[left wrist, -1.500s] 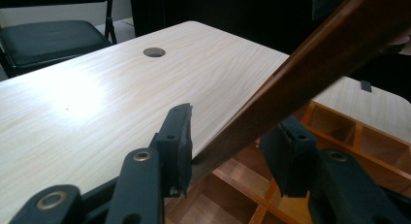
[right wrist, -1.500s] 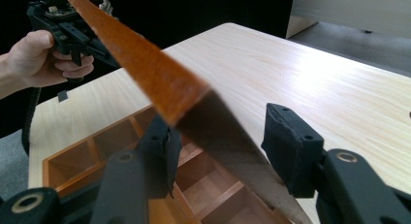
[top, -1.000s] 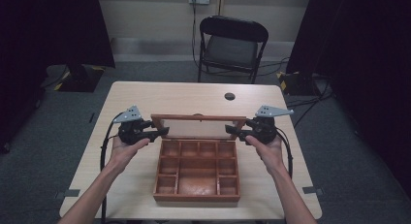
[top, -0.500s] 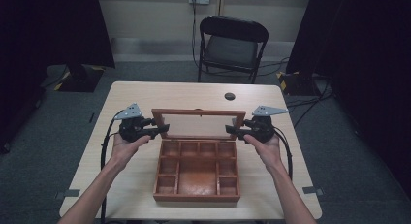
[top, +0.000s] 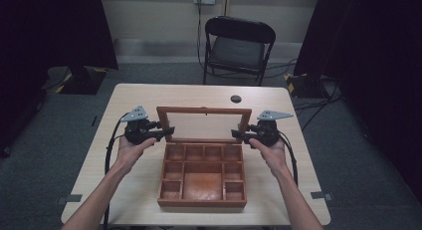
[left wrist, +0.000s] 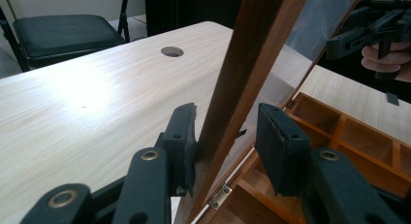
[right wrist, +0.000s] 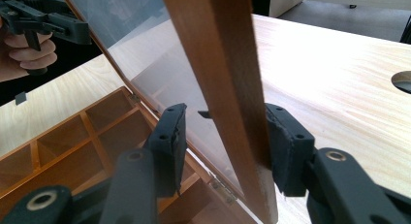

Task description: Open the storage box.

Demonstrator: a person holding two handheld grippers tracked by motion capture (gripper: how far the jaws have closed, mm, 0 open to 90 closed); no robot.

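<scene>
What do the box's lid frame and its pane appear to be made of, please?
The lid frame looks like reddish-brown wood with a smooth satin finish and faint grain. The pane is clear, glass or acrylic; the table shows through it.

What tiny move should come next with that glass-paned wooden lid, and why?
Probably squeeze both grippers shut on the glass-paned wooden lid of the compartmented wooden box. The left gripper and right gripper straddle its side rails, one pad touching each, the other apart; the right's jaws have just been closing.
</scene>
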